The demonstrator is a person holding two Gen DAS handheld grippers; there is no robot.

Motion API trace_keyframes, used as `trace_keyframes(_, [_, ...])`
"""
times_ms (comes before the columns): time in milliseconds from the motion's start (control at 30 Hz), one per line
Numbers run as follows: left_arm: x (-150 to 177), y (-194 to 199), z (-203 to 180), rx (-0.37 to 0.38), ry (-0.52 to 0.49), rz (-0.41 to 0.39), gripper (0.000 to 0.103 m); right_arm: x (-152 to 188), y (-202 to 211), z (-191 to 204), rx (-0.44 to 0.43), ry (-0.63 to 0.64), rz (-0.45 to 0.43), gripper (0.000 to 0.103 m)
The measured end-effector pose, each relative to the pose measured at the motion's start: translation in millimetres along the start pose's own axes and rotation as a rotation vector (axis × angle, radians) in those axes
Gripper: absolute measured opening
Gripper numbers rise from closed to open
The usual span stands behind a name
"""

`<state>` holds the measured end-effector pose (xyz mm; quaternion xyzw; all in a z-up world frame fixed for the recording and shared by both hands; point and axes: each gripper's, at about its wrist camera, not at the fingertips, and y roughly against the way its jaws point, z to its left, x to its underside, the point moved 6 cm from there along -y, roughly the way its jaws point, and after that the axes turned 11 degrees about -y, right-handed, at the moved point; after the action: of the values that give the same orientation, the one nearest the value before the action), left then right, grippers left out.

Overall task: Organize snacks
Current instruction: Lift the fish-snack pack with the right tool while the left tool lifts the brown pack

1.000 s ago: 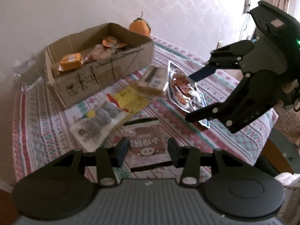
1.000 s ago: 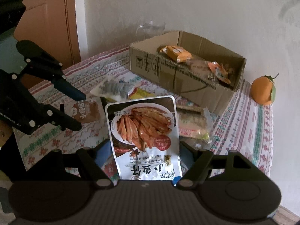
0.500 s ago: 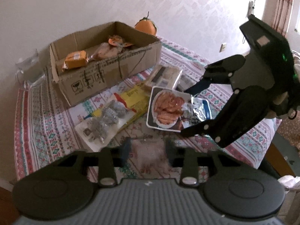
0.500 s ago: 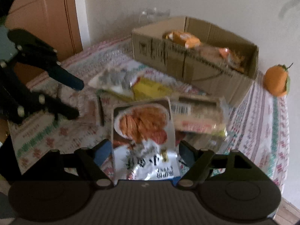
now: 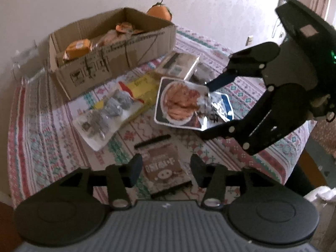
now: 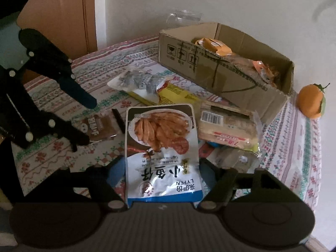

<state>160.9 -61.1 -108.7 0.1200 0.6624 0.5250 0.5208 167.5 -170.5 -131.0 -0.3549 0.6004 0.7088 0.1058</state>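
A brown snack packet [image 5: 162, 159] lies flat on the patterned tablecloth between the fingers of my left gripper [image 5: 166, 166]. Those jaws are opening, and a gap shows on each side of the packet. The left gripper [image 6: 87, 121] also shows at the left of the right wrist view, over the same brown packet [image 6: 98, 126]. A silver fish-snack pouch [image 6: 161, 130] fills the span of my right gripper [image 6: 161, 174], whose jaws are closing on its near end. In the left wrist view the right gripper [image 5: 208, 109] pinches the crumpled edge of the pouch [image 5: 178, 103].
An open cardboard box [image 5: 109, 63] with several snacks inside stands at the back. In front of it lie a clear bag of grey sweets [image 5: 105, 113], a yellow packet [image 5: 142, 86] and a barcoded biscuit pack [image 6: 226, 126]. An orange [image 6: 310, 100] sits beside the box.
The left jaws have spread off the brown packet, which now lies loose on the cloth. The right gripper has sunk, and the pouch went from raised to nearly flat on the table.
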Motion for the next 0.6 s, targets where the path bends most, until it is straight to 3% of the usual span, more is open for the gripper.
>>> trace_keyframes(200, [9,-8,3,-0.053,0.1,0.014,0.053,0,15,0,-0.01,-0.031,-0.033,0.079])
trace_keyframes(333, [9,-8,-3,-0.108,0.155,0.004,0.048,0,19,-2,-0.006,-0.043,-0.045,0.079])
trace_keyframes(600, [7,-3,-4,-0.102,0.159,-0.001,0.043,0,26,-6,-0.01,-0.061,-0.063,0.08])
